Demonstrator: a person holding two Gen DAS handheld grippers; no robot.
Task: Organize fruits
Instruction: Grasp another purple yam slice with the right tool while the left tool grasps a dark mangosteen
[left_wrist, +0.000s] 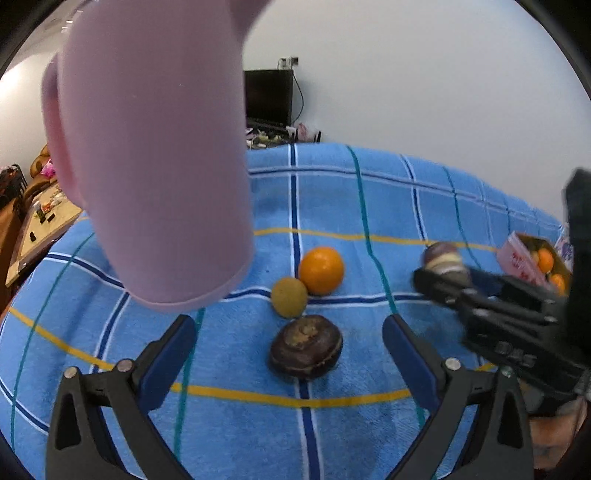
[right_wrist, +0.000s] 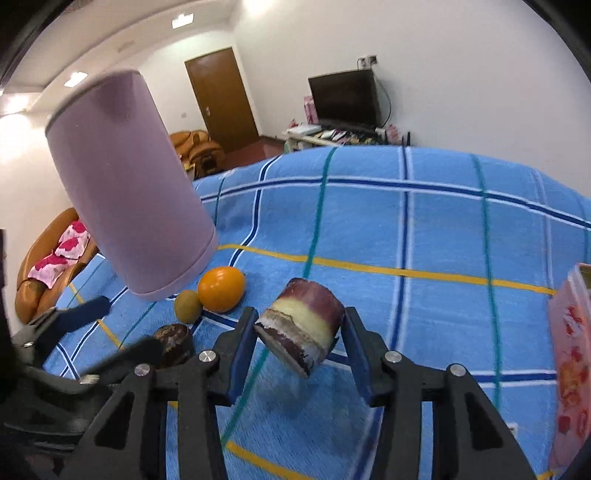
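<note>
A: Holding the sugarcane piece (right_wrist: 301, 328), your right gripper (right_wrist: 300, 334) has its two blue pads against the sides of the stub, which hangs tilted just above the blue checked cloth (right_wrist: 424, 236). The pink box (right_wrist: 570, 373) stands at the right edge of that view, with small orange fruit visible inside from the left wrist view.

B: How will the stub handle?

A: Judge it stiff and fairly dense; the purple rind looks smooth, so it may slip or swing between flat pads. You hold it across the rind near mid-length, which seems the soundest place.

B: And the left side?

A: Your left gripper (left_wrist: 290, 349) has its jaws wide apart with nothing in them, and the dark flattened fruit (left_wrist: 306, 347) lies on the cloth between the fingertips. Beyond it, the small yellow-green fruit (left_wrist: 289, 297) touches the orange (left_wrist: 321, 270). The dark fruit looks firm; take it across its widest part. The orange is round and will probably roll if nudged. A pink sleeve (left_wrist: 155, 155) hangs above the cloth at left.
</note>
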